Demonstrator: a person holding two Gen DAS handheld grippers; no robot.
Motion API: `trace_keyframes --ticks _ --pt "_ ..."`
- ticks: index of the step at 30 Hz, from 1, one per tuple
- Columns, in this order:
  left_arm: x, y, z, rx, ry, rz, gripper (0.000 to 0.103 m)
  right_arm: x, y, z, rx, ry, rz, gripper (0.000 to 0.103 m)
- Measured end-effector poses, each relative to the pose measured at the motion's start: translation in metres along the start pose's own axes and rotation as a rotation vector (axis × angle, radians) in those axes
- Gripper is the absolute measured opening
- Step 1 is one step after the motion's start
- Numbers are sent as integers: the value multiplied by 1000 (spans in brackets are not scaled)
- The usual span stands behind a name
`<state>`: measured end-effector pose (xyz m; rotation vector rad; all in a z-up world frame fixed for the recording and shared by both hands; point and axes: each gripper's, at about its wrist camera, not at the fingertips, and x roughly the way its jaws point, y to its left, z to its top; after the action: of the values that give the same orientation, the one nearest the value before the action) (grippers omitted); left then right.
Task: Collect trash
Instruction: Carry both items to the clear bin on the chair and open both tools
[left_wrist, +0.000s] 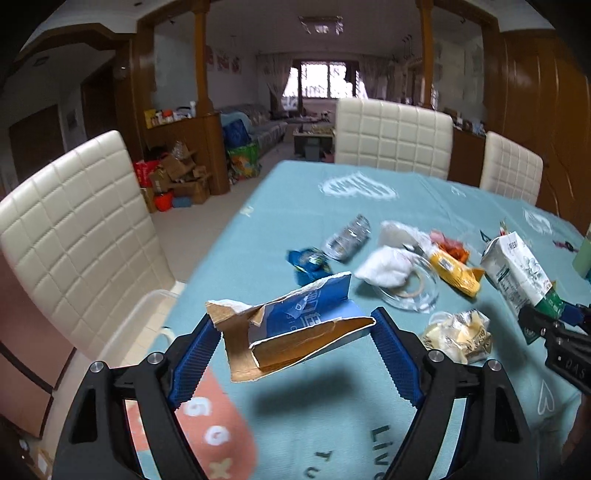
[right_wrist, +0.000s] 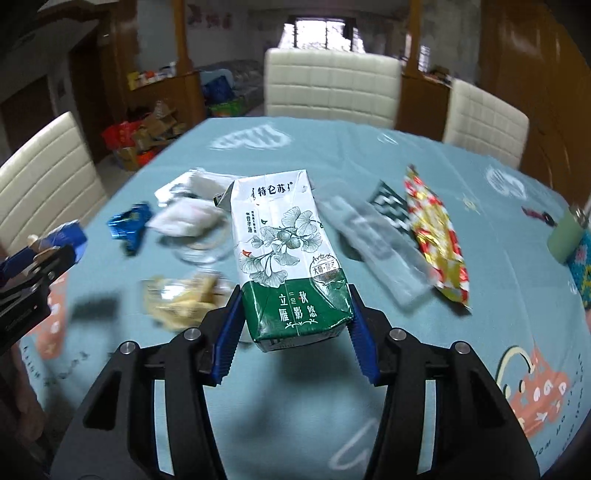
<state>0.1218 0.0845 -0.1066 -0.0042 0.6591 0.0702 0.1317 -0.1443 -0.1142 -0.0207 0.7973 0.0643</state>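
My left gripper (left_wrist: 295, 325) is shut on a torn blue and brown cardboard box (left_wrist: 291, 332), lifted off the light blue tablecloth (left_wrist: 332, 417). My right gripper (right_wrist: 293, 314) is shut on the green bottom end of a white and green milk carton (right_wrist: 284, 251), also raised above the table. In the left wrist view the carton (left_wrist: 513, 273) and the right gripper (left_wrist: 554, 325) show at the right edge. The right wrist view shows the left gripper (right_wrist: 33, 266) with the torn box (right_wrist: 62, 236) at the left edge.
Loose trash lies mid-table: a blue wrapper (left_wrist: 308, 264), a crushed silver packet (left_wrist: 347, 238), white tissues (left_wrist: 386, 266), a yellow wrapper (left_wrist: 456, 275), a crumpled pale bag (left_wrist: 458, 336), a clear glass dish (left_wrist: 410, 291), a red and gold bag (right_wrist: 439, 236). Cream chairs (left_wrist: 393, 138) surround the table.
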Motion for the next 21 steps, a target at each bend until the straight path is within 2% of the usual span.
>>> trace_keyframes --ticks 5,13,18,21 --pt "-16 34 -3 -45 -35 55 80 -15 38 7 -74 -31 46 54" --pt "-28 107 -13 -111 -31 167 81 -22 121 16 -202 -37 149 54" --pt "-23 146 -7 -140 -26 173 81 -26 170 19 -273 -56 194 55" --pt "-15 161 1 -135 -27 206 84 -26 190 23 -294 -61 209 55"
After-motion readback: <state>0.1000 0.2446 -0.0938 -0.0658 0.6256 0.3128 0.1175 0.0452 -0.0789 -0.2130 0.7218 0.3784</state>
